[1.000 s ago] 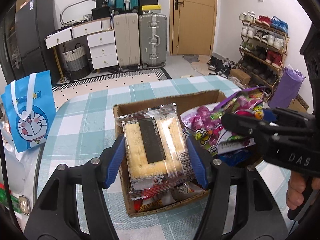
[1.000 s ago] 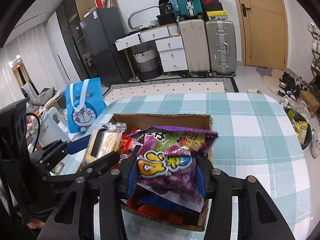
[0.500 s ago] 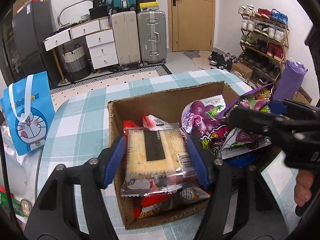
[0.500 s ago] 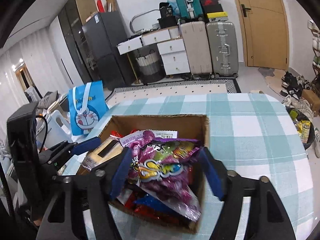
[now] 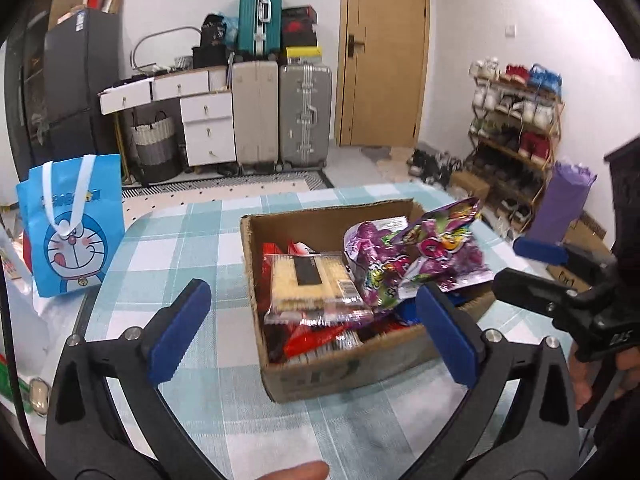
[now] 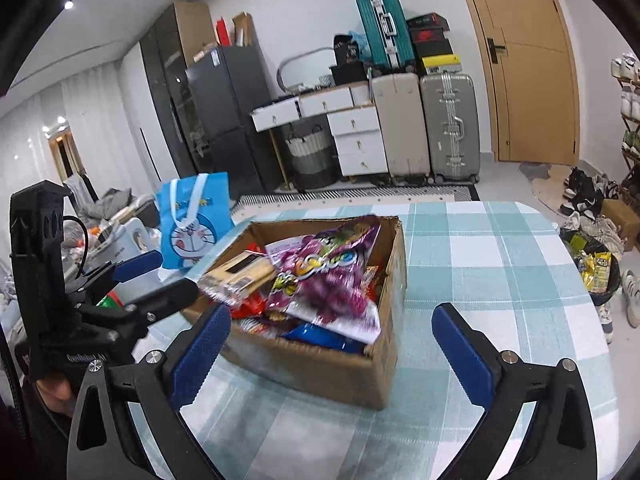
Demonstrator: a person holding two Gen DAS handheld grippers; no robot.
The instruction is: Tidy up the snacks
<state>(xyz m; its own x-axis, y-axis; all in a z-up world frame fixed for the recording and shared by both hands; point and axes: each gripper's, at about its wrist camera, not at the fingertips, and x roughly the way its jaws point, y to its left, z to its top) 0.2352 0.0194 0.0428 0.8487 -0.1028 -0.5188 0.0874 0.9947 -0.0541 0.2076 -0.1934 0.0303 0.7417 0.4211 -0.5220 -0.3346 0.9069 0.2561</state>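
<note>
A cardboard box (image 5: 344, 372) stands on the checked tablecloth and holds several snack packs. A clear cracker pack (image 5: 310, 282) lies on top at its left side. A purple snack bag (image 5: 444, 256) lies on top at its right side. My left gripper (image 5: 316, 330) is open and empty, drawn back in front of the box. In the right wrist view the box (image 6: 344, 376), the cracker pack (image 6: 240, 274) and the purple bag (image 6: 332, 276) show too. My right gripper (image 6: 334, 350) is open and empty, in front of the box.
A blue Doraemon gift bag (image 5: 74, 224) stands at the table's left edge, also in the right wrist view (image 6: 194, 220). Suitcases (image 5: 280, 116), white drawers and a shoe rack (image 5: 516, 132) stand beyond the table. A bin with snack wrappers (image 6: 596, 268) sits on the floor at right.
Both grippers opened and let go: the cracker pack and the purple bag now lie in the box. Both grippers have pulled back from the box.
</note>
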